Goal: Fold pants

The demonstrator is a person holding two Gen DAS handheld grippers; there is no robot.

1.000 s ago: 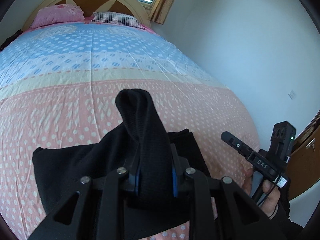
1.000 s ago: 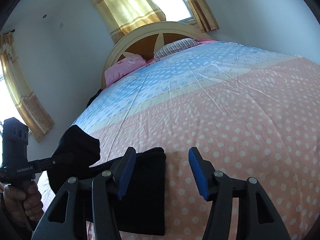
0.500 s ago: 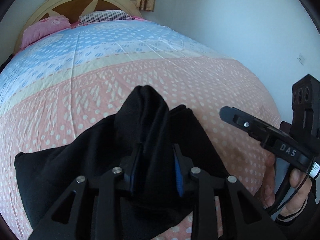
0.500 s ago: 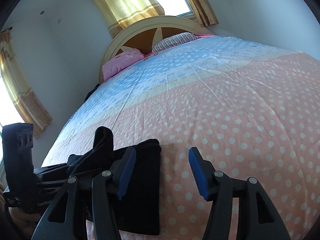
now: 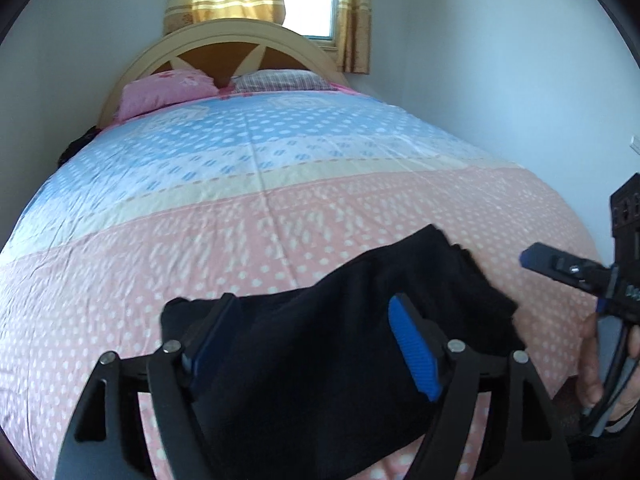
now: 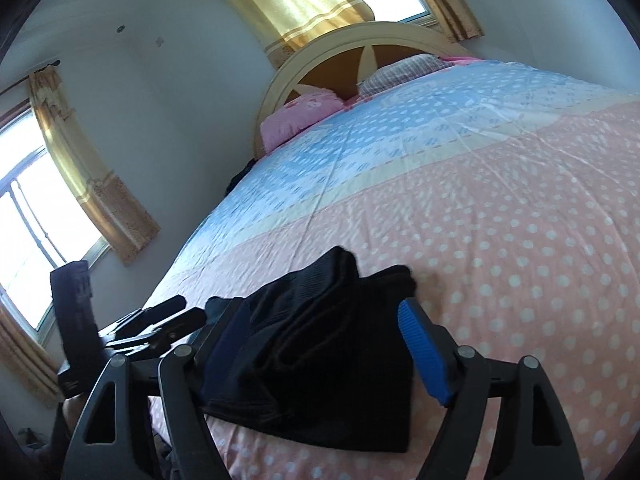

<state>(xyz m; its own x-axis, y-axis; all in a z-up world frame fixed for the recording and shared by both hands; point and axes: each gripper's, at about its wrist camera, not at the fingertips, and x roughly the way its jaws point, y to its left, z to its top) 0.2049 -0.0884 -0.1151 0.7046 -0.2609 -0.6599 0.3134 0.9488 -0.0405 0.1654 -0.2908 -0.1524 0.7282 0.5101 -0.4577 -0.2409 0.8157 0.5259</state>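
**A:** Where are the black pants [image 5: 344, 344] lying?

**B:** On the pink dotted end of the bedspread [image 5: 248, 216], close to the foot edge of the bed. They are bunched into a rough, thick bundle, not a flat rectangle. In the right wrist view the pants [image 6: 324, 356] show several layers piled up, with one fold humped above the rest at the far side.

**A:** Which way does the bundle run?

**B:** Across the bed, side to side, as I judge it. In the left wrist view it stretches from a low corner on the left to a higher hump on the right.

**A:** And the grippers?

**B:** The left gripper [image 5: 316, 344] has its jaws spread wide, holding nothing, with the cloth lying between and beyond its blue pads [image 5: 414, 354]. The right gripper [image 6: 328, 352] is likewise spread and empty, its fingers either side of the pile. Each sees the other at the edge of its view, so they flank the bundle from the foot of the bed.

**A:** Which is nearer?

**B:** Both hover close over it; I cannot tell whether either touches the fabric. The raised hump lies toward the right gripper's side, so that one seems better placed to flatten it or carry it over.

**A:** The risk?

**B:** The layers are loose, and a pinch may catch only the top one.
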